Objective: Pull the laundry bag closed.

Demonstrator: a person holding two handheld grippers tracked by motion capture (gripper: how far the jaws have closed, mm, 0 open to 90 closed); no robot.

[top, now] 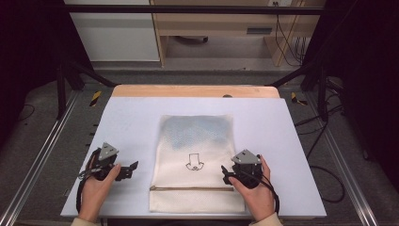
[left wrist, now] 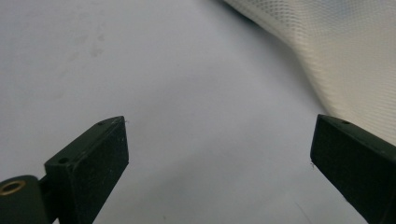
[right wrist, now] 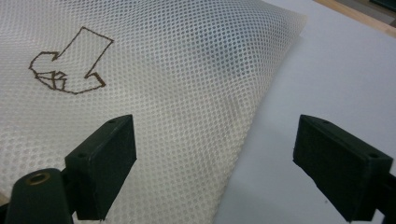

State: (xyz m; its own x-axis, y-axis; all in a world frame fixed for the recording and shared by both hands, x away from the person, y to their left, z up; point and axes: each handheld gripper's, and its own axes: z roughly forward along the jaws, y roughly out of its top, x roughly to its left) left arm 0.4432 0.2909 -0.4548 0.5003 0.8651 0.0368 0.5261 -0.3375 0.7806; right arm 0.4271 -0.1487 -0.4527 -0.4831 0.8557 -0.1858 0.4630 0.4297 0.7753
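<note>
Your left gripper (top: 133, 168) sits at the left of the white table mat (top: 131, 117), held in your left hand (top: 96, 188), its jaws parted and nothing between them. In the left gripper view those jaws stand wide over bare mat, and the cream mesh laundry bag (left wrist: 345, 56) lies ahead and to their right, apart from both pads.

The bag (top: 195, 160) lies flat between your two grippers, just right of the left one and touching nothing of it. A brown zipper (top: 190, 189) runs across the bag near its closer end, roughly level with your hands. A small dark arrow drawing (top: 193, 163) sits on the mesh beyond the zipper, and a bluish patch shows through the fabric at the far end.

Your right gripper (top: 224, 175) rests at the bag's right edge, held in your right hand (top: 256, 193). Its jaws are spread and grip nothing. In the right gripper view one jaw hovers over the mesh, the other over the mat, with the bag's edge running between them; whether either pad touches the fabric is not clear.
</note>
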